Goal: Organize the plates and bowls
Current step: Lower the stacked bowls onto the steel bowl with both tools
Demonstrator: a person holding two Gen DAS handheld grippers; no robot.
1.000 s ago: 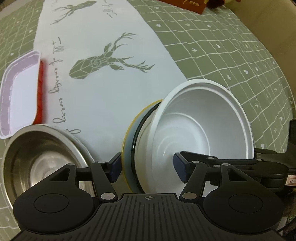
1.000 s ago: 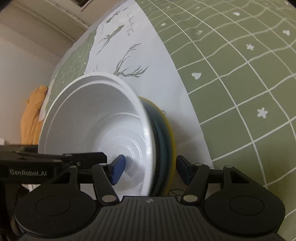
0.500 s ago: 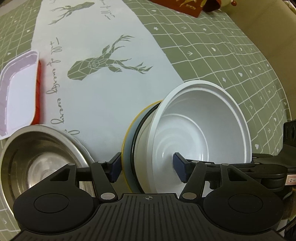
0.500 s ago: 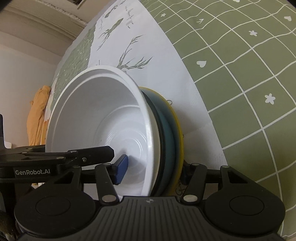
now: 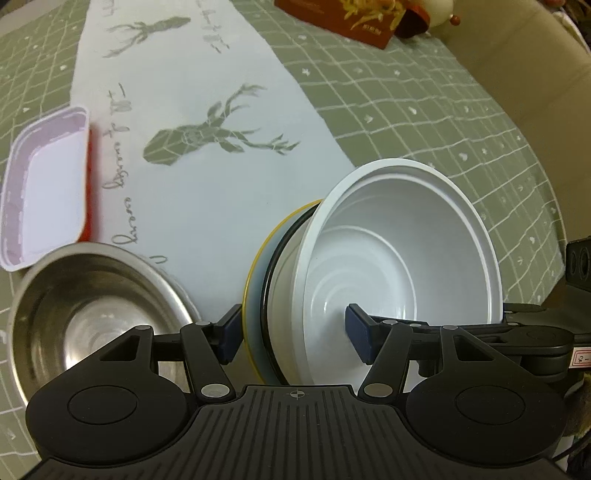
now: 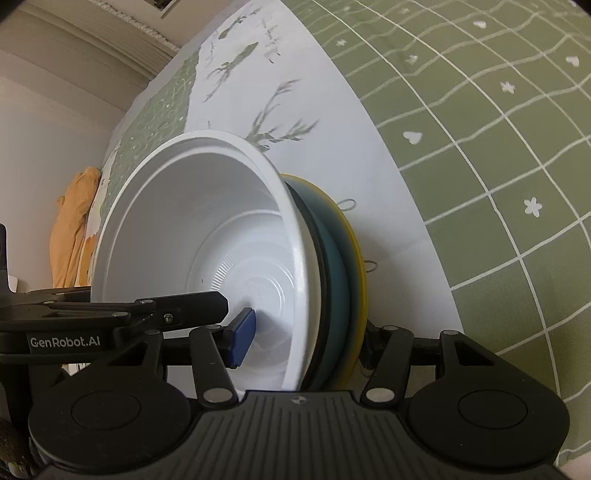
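Lifted higher since a second ago: white plastic bowl [image 5: 402, 258] nested on yellow-rimmed plate [image 5: 255, 280], pinched edgewise by left gripper [image 5: 293, 334] and right gripper [image 6: 303, 341]. Keep both squeezes even; set down beside steel bowl [image 5: 85, 314].

A stack stands on edge on the tabletop [image 5: 461, 122] — a deep bowl [image 5: 406, 258] nested against two plates [image 5: 255, 291], its opening turned toward the right. The left tongs [image 5: 293, 334] straddle the stack's near edge, one finger behind the plates, the other inside the bowl. The right tongs [image 6: 304, 339] straddle the same stack from the other side, one finger inside the bowl [image 6: 207, 236], the other behind the plates [image 6: 352, 266]. Left of the stack sits a metal bowl [image 5: 85, 310], upright, near but apart. Behind that bowl lies a tray [image 5: 40, 177], on the edge of a cloth runner [image 5: 207, 206] that lies under the stack. A box [image 5: 343, 18] rests at the tabletop's far edge.
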